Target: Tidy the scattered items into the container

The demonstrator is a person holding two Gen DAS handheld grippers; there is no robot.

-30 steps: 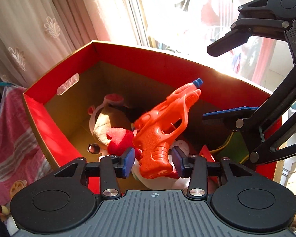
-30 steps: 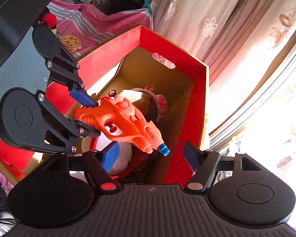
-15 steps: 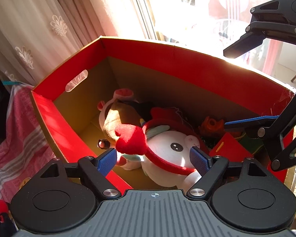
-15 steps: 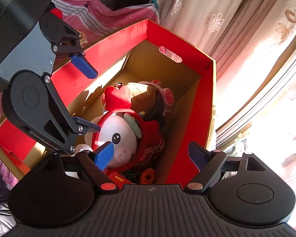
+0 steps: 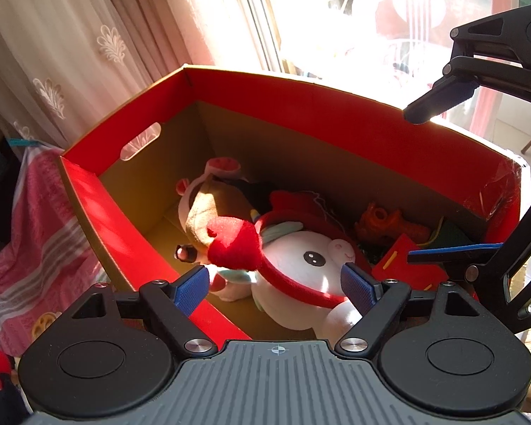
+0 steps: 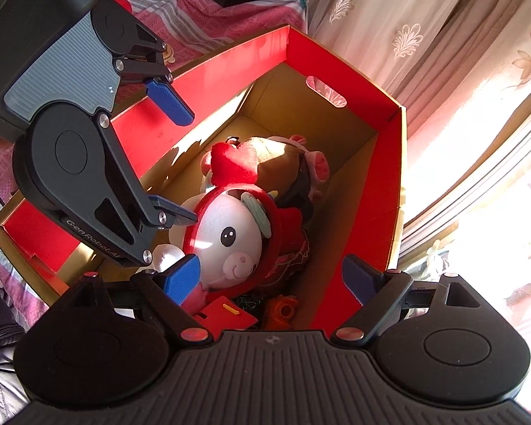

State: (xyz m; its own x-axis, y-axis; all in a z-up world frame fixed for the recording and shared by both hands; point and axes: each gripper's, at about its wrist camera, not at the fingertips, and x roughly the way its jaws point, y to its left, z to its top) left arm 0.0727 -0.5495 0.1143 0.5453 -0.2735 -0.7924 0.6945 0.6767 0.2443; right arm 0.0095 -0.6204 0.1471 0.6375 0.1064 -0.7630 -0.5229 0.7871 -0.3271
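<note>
Sunlit curtains [image 5: 88,53] behind, my left tongs [image 5: 276,287] and right tongs [image 6: 272,276] hang spread, empty, above the red box [image 5: 301,106]. The plush pig [image 5: 311,265] sits high; a careless dip could snag its hood.

Left tool [image 5: 274,285]: blue pads spread wide, nothing between them, hovering above the near wall of the red cardboard box [image 5: 301,113]. Inside the box: white pig plush [image 5: 311,258] with red hood, face up; a brown plush [image 5: 209,205] with pink ears beside it toward the handle cutout; orange water gun [image 5: 386,225] lying at the right end next to a red flat piece [image 5: 407,260]. Right tool [image 5: 453,177] enters at the right edge, fingers wide apart, empty. Pink striped cloth [image 5: 35,241] left of the box; lace curtain [image 5: 88,42] behind.
</note>
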